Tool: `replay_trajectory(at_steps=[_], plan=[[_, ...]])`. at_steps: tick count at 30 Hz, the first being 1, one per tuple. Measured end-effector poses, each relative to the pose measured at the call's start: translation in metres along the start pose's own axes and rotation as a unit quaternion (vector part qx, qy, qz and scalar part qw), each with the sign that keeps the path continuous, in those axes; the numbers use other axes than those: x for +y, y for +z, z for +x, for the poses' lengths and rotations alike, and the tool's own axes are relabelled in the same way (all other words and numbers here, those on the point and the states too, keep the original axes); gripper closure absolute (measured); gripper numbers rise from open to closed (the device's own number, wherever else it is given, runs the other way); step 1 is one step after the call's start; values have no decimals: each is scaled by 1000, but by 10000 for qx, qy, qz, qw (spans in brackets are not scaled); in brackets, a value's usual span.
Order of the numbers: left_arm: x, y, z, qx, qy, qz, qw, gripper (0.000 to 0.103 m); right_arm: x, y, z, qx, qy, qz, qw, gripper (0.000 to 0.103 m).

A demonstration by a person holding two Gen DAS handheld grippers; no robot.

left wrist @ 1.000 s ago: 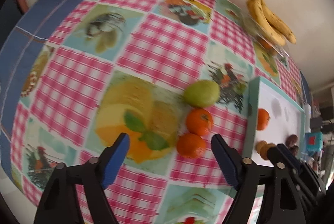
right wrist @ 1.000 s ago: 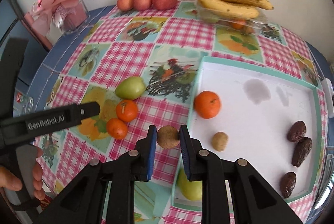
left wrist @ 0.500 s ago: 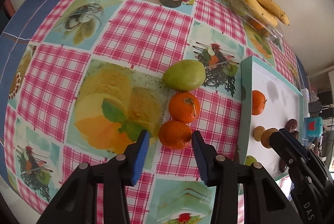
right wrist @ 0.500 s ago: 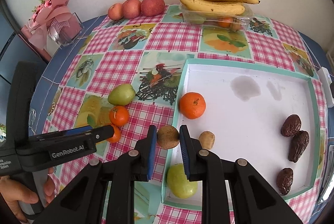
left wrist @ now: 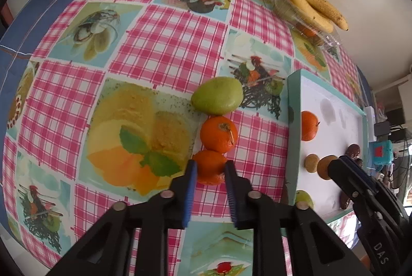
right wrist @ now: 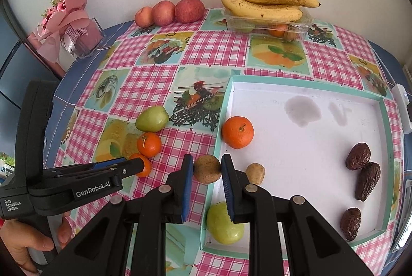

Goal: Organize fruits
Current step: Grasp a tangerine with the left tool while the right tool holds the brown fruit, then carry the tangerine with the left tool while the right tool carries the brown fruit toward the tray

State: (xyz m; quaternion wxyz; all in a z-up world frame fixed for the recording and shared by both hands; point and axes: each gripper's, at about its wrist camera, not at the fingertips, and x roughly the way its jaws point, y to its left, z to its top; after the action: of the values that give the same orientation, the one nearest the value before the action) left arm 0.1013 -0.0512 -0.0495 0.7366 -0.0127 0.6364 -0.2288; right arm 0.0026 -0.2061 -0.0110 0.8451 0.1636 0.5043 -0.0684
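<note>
My left gripper [left wrist: 209, 170] has its blue pads closed on the near mandarin [left wrist: 209, 166] on the tablecloth; it also shows in the right wrist view [right wrist: 139, 166]. A second mandarin [left wrist: 218, 134] and a green pear [left wrist: 217, 95] lie just beyond it. My right gripper [right wrist: 207, 169] is shut on a brown kiwi [right wrist: 207, 169] held above the left rim of the teal tray [right wrist: 303, 85]. In the tray lie a mandarin [right wrist: 238, 132], a small brown fruit [right wrist: 255, 173], a green pear [right wrist: 224, 223] and three dates [right wrist: 367, 180].
Three red apples [right wrist: 170, 12] sit at the back by the wall. Bananas [right wrist: 262, 4] rest on a clear plastic box [right wrist: 267, 26] of fruit. A pink bouquet in a clear holder [right wrist: 74, 36] stands at the back left. The table edge falls away at left.
My left gripper moved forward and closed its jaws around the near mandarin. My right gripper still holds the kiwi and has drifted slightly back over the tray's left rim.
</note>
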Motion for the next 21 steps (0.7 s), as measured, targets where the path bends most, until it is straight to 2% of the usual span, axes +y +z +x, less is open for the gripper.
replay_trajectory(at_steps=[5, 10, 16, 21], plan=[[-1, 1, -12, -183, -96, 61, 9998, 87, -2, 0, -1, -16, 11, 24, 10000, 80], [1, 2, -1, 10, 14, -13, 10000, 84, -5, 1, -3, -31, 24, 78, 10000, 80], [2, 1, 7, 103, 30, -71, 9999, 58, -6, 1, -2, -12, 32, 111, 9999, 80], [-2, -2, 14, 198, -125, -28, 9997, 58, -5, 0, -1, 10, 37, 108, 9999, 80]])
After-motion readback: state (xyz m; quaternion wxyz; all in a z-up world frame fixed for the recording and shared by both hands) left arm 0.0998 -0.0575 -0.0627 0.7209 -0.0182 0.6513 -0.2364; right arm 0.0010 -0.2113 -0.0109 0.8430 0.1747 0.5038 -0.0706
